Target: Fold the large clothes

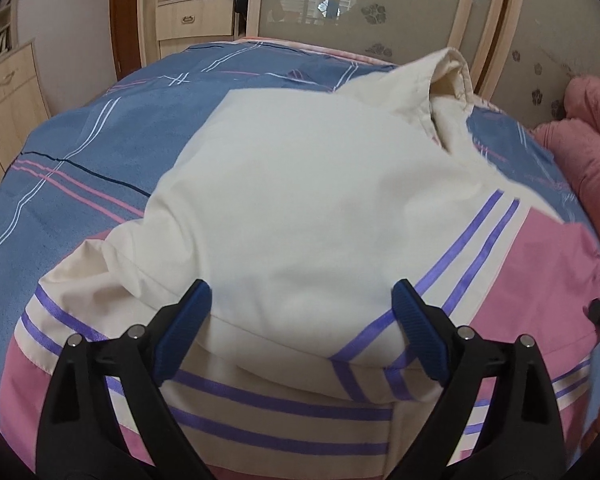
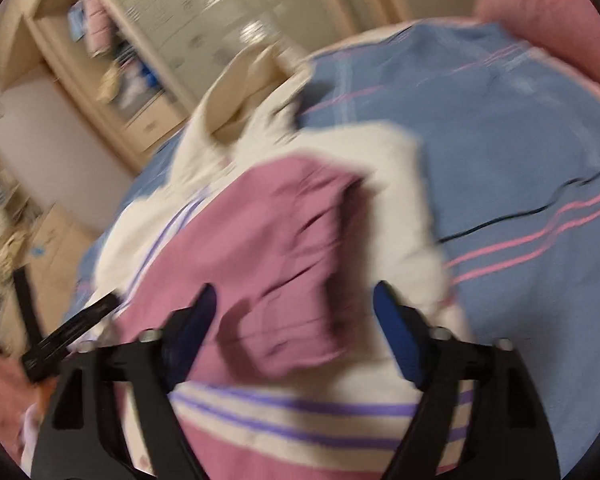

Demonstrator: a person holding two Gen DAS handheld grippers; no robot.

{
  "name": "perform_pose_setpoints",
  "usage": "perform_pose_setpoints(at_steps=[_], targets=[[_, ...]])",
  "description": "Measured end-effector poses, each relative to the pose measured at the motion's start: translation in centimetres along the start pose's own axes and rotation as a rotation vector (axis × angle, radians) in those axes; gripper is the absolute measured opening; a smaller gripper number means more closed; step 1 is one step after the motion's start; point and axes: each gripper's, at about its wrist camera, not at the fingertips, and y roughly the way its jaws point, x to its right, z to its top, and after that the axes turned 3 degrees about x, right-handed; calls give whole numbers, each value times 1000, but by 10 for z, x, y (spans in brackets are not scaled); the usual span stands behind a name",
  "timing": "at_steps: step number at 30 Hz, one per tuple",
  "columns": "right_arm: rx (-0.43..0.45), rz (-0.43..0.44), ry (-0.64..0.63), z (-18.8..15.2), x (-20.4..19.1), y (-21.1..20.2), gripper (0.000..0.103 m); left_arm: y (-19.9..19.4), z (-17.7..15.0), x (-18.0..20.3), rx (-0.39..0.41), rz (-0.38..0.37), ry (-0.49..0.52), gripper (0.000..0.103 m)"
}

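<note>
Jacket (image 1: 320,200) lies half-folded on the bed (image 1: 80,152). Left gripper (image 1: 302,332) gapes wide over the cream fold, holding nothing; right gripper (image 2: 294,336) open too, above the pink sleeve. I'd pinch near the edges and keep hems lined up.

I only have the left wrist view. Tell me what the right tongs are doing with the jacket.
Observer: The right tongs are open over a creased pink fold of the jacket; nothing is pinched.
Operator: Say what lies right of that fold.
Observer: A cream strip of the jacket, then the blue bedsheet.
Operator: Report how sharp that view is.
Observer: Blurred; fine creases cannot be read.
</note>
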Motion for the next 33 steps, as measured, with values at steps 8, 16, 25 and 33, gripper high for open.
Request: perform_pose_setpoints(at_steps=[8, 16, 25, 33], targets=[[317, -96, -222, 9, -52, -20, 35, 8, 6, 20, 33, 40, 18, 99], [128, -262, 10, 18, 11, 11, 35, 30, 10, 48, 27, 105, 109, 101], [303, -387, 17, 10, 3, -33, 83, 32, 4, 42, 54, 86, 101, 101], [320, 17, -31, 14, -11, -33, 59, 27, -1, 34, 104, 38, 59, 101]])
